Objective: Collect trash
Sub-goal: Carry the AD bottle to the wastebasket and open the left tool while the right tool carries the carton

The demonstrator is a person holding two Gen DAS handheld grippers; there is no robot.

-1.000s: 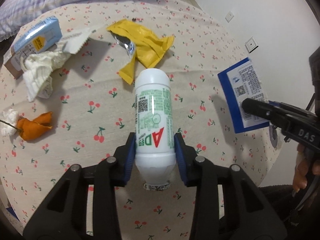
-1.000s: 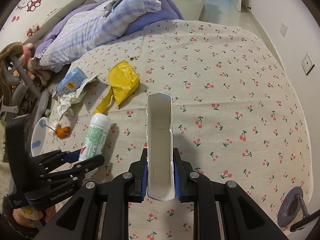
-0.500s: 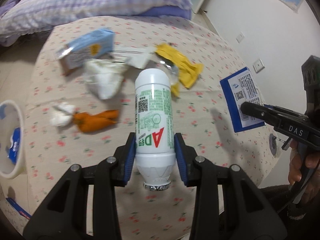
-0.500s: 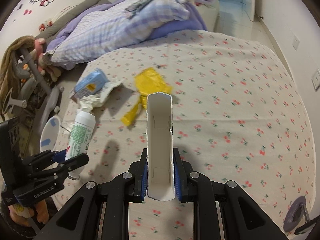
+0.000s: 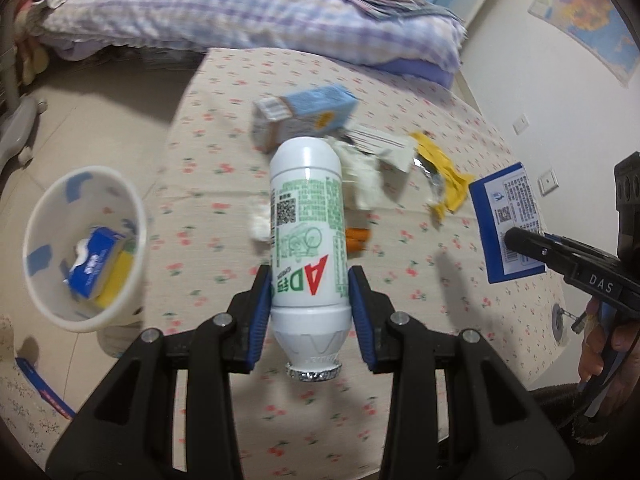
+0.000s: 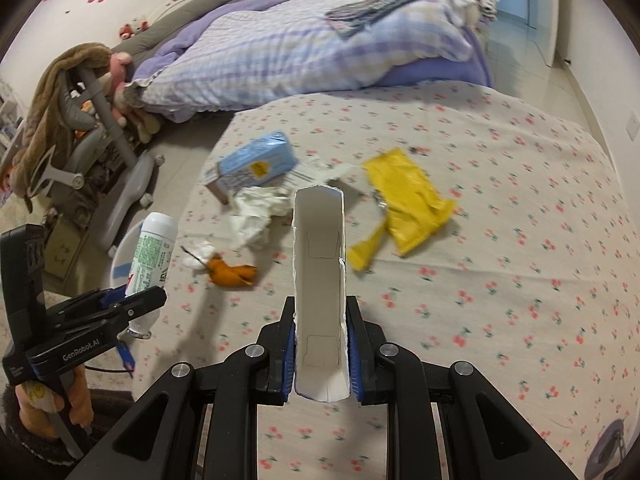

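My left gripper [image 5: 312, 312] is shut on a white bottle with green print [image 5: 306, 232], held above the cherry-print table [image 5: 420, 300]; the same bottle [image 6: 154, 252] shows in the right wrist view. My right gripper [image 6: 320, 340] is shut on an opened carton [image 6: 320, 280], whose blue-and-white printed side [image 5: 506, 224] shows in the left wrist view. On the table lie a light blue carton [image 5: 308, 116], crumpled white paper [image 6: 256, 212], a yellow wrapper [image 6: 404, 208] and orange peel [image 6: 230, 274]. A white bin [image 5: 80, 248] with a blue box inside stands on the floor left of the table.
A bed with a checked purple duvet [image 6: 320, 48] stands beyond the table. A chair draped with clothes and plush toys [image 6: 80, 112] sits at the left. A small round metal thing [image 6: 616, 452] lies near the table's right edge.
Both grippers moved left and a little up with their loads. The white bin came into the left wrist view, and the table litter shifted right in both views.
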